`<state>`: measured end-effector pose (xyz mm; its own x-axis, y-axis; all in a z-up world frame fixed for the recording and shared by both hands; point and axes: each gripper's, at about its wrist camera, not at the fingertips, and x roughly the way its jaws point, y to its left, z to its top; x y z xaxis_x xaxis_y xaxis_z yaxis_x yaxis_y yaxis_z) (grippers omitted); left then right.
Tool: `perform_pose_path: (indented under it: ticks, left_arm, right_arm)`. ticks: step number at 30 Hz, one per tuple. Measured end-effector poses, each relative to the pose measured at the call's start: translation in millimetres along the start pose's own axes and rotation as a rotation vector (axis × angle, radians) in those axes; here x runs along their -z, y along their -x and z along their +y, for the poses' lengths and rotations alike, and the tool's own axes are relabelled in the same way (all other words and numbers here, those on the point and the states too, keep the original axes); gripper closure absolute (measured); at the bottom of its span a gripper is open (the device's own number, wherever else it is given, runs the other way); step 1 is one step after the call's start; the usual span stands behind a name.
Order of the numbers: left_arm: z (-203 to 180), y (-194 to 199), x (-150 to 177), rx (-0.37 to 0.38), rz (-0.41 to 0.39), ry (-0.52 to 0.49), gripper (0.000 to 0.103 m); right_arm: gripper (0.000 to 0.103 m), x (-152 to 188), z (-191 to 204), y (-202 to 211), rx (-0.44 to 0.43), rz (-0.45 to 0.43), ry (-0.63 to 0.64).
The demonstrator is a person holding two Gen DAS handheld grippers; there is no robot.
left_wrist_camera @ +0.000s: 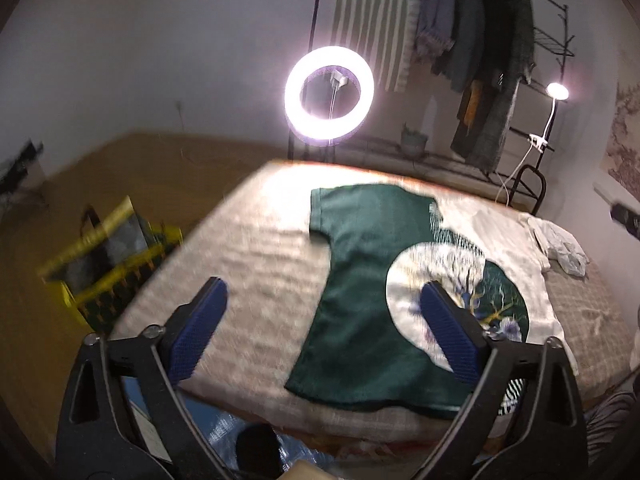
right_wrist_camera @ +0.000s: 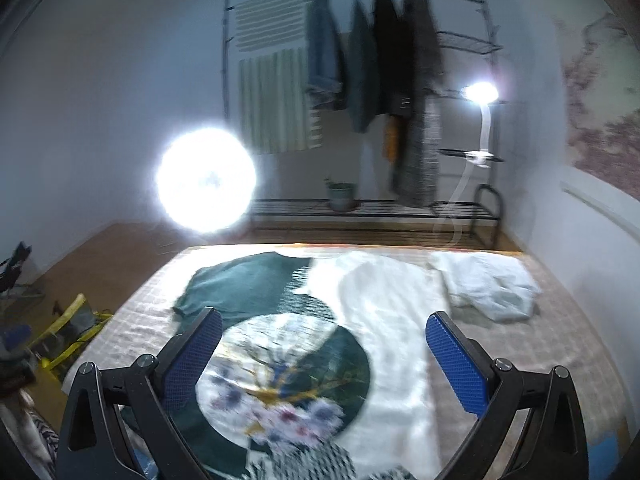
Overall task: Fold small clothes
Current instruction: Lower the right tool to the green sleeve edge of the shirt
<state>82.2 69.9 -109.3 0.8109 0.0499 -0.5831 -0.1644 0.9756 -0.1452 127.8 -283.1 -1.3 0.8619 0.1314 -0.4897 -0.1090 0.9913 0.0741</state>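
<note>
T-shirt lies flat ahead of both wide-open, empty hand-held grippers, apparently spread for folding.

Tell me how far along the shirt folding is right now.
Barely begun. Done: the green and white T-shirt lies spread flat on the bed. In hand: nothing; the left gripper and right gripper both hover above it with jaws open. Left: every fold on this shirt, and the crumpled white garment beside it is unfolded.
</note>
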Motion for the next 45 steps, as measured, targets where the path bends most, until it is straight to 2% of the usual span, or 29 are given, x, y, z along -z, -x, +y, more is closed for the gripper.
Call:
perform_pose_path:
  ticks: [2,7,11,16,22,25,27,28,29,30,31,32,33,37,38,42,45]
  left_arm:
    - [6.4,-14.6,6.8,0.017,0.047,0.022,0.018]
    - [22.4,-52.7,28.1,0.049,0.192,0.102,0.026]
    - [31.0,-79.7,43.1,0.045,0.276,0.131,0.030]
    - [37.7,-111.7,63.0,0.037,0.388,0.165,0.031]
    - [44.1,-136.6,77.4,-0.025,0.449,0.163,0.031]
    - [43.4,-148.0,83.3,-0.020,0.482,0.162,0.038]
    - [39.3,-149.8,81.8,-0.027,0.469,0.139,0.039]
    - [37.3,-150.7,81.1,-0.031,0.464,0.123,0.046]
    - [36.0,-151.4,80.6,-0.036,0.461,0.113,0.060]
    - [34.7,-152.1,80.0,-0.043,0.455,0.099,0.068]
    - [34.5,-152.2,79.2,-0.039,0.452,0.097,0.080]
    - [34.6,-153.0,78.5,-0.018,0.455,0.109,0.093]
    - [37.0,-154.9,78.3,0.031,0.474,0.141,0.097]
    - [40.4,-157.1,78.4,0.096,0.494,0.199,0.101]
    - [40.7,-156.8,78.6,0.107,0.496,0.203,0.102]
    - [44.4,-158.3,78.9,0.146,0.504,0.240,0.103]
    - [48.4,-158.9,77.6,0.164,0.503,0.274,0.103]
  right_arm:
    - [0.000,-8.8,8.1,-17.7,-0.063,0.021,0.017]
    - [0.001,-31.8,32.0,-66.3,-0.163,0.090,0.057]
    - [0.011,-50.7,53.2,-104.6,-0.236,0.143,0.078]
    - [0.016,-75.3,82.8,-156.4,-0.311,0.218,0.092]
    - [0.017,-93.6,130.3,-219.4,-0.423,0.337,0.105]
    - [0.019,-96.1,157.7,-262.9,-0.437,0.398,0.079]
    - [0.019,-93.8,175.6,-288.7,-0.445,0.431,0.068]
    - [0.019,-91.0,185.1,-301.9,-0.446,0.447,0.066]
    - [0.021,-87.2,195.6,-316.2,-0.444,0.467,0.068]
    - [0.023,-82.5,208.1,-332.7,-0.440,0.486,0.072]
    - [0.024,-77.5,217.4,-346.5,-0.433,0.504,0.076]
    - [0.026,-71.7,226.9,-362.0,-0.424,0.522,0.083]
    - [0.026,-66.2,236.9,-377.9,-0.415,0.543,0.091]
    - [0.028,-49.6,265.1,-427.6,-0.389,0.616,0.115]
    - [0.032,-45.6,272.3,-438.9,-0.389,0.636,0.131]
    - [0.035,-29.8,303.1,-475.5,-0.391,0.710,0.230]
    - [0.041,-17.7,320.1,-496.3,-0.360,0.739,0.293]
